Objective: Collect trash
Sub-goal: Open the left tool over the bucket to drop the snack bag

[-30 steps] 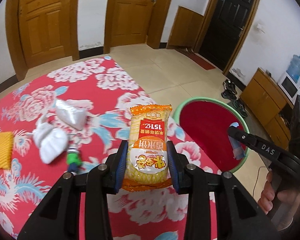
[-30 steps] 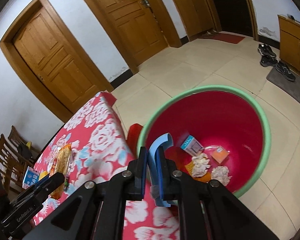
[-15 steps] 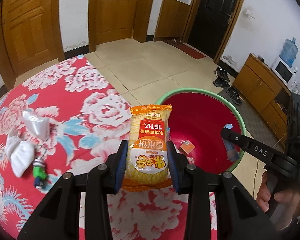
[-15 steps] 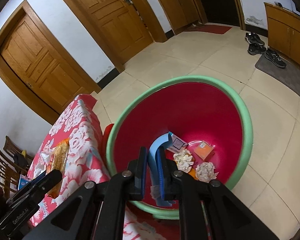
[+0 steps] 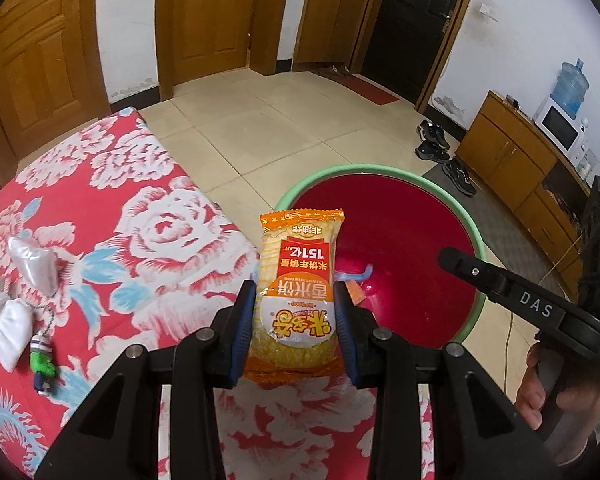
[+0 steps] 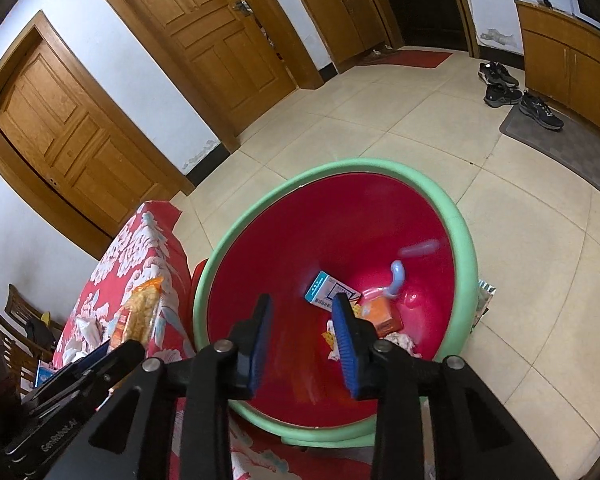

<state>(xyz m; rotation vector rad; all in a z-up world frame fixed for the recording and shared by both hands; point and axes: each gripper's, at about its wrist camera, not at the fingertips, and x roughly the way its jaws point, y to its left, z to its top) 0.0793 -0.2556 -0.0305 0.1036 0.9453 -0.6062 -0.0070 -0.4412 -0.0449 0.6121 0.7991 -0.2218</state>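
Note:
My left gripper [image 5: 296, 312] is shut on an orange and yellow snack packet [image 5: 298, 292], held upright over the table edge beside the red basin with a green rim [image 5: 474, 236]. My right gripper [image 6: 302, 334] is open and empty above the basin [image 6: 458, 220]. A light blue strip [image 6: 398, 276] lies blurred inside the basin among a small blue box [image 6: 328, 290], an orange packet [image 6: 382, 316] and crumpled paper [image 6: 398, 338]. The snack packet also shows at the left of the right wrist view [image 6: 140, 312].
The table has a red floral cloth [image 5: 100, 248]. On it lie white wrappers [image 5: 34, 266], a white pouch [image 5: 10, 330] and a small green toy on a chain [image 5: 42, 364]. The basin stands on a tiled floor [image 6: 520, 280]. Shoes [image 6: 516, 94] and cabinets lie far right.
My right gripper has opened and let go of the light blue strip, which has dropped into the basin. My left gripper has carried the snack packet rightward toward the basin.

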